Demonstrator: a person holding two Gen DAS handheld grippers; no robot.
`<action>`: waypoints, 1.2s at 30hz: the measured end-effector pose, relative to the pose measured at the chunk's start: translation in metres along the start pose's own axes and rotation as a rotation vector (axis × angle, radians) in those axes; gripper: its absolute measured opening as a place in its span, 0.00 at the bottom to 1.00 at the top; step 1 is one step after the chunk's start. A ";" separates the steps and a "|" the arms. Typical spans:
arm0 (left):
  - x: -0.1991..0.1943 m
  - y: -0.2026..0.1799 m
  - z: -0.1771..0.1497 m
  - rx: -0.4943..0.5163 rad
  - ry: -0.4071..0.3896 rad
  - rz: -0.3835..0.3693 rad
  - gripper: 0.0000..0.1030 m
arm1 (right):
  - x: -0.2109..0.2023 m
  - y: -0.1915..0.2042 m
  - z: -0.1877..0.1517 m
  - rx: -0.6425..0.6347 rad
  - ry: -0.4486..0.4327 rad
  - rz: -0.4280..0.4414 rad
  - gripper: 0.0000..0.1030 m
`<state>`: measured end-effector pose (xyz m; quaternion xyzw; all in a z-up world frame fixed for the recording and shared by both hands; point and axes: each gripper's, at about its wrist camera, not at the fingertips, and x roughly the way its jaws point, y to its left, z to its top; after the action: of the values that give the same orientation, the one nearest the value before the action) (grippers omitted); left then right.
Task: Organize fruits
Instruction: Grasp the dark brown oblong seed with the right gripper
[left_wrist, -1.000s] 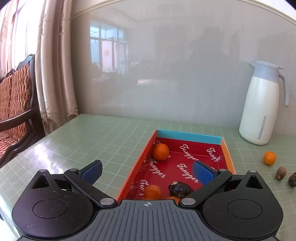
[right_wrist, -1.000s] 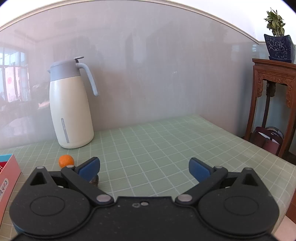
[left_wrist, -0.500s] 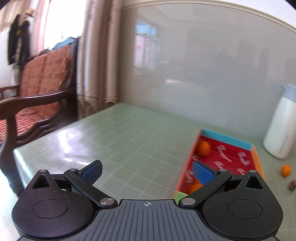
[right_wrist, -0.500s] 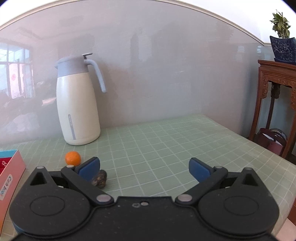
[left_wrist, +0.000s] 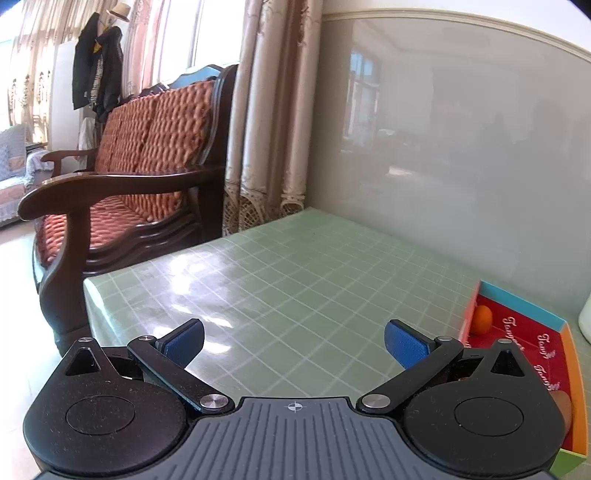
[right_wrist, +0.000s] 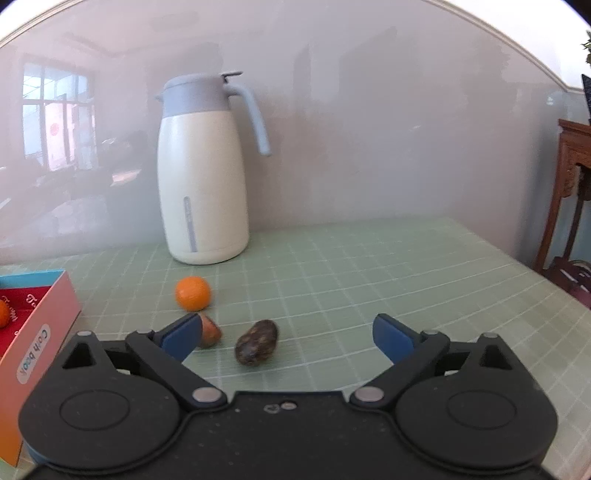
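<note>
The right gripper (right_wrist: 287, 338), jaws wide and empty, faces the dark brown oblong date (right_wrist: 256, 347) lying on the green gridded table (right_wrist: 369, 280), well in from its edges. Its long axis runs diagonally — near-left to far-right — so close across the short width (gently). The left gripper (left_wrist: 294, 345) also gapes empty, near the red shallow box (left_wrist: 524, 341).

Looks like someone's living room at home: carved wooden sofa (left_wrist: 125, 177) with orange cushions at 10 o'clock, lace curtains (left_wrist: 266, 110) at 12, coat rack (left_wrist: 98, 62) with a hat behind, and a thermos jug (right_wrist: 203, 170) on the checked tablecloth (left_wrist: 295, 280).
</note>
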<state>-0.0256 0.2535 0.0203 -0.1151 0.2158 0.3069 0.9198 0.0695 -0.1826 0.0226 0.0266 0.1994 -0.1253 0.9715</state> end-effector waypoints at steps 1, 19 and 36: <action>0.001 0.004 0.001 0.000 -0.001 0.005 1.00 | 0.003 0.002 0.000 -0.001 0.006 0.004 0.90; 0.017 0.050 0.007 -0.056 0.006 0.082 1.00 | 0.052 0.010 -0.003 0.086 0.141 0.004 0.69; 0.018 0.052 0.007 -0.057 0.008 0.082 1.00 | 0.071 0.002 -0.006 0.132 0.209 0.033 0.43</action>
<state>-0.0425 0.3063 0.0143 -0.1336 0.2154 0.3496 0.9020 0.1312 -0.1966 -0.0110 0.1065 0.2907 -0.1187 0.9434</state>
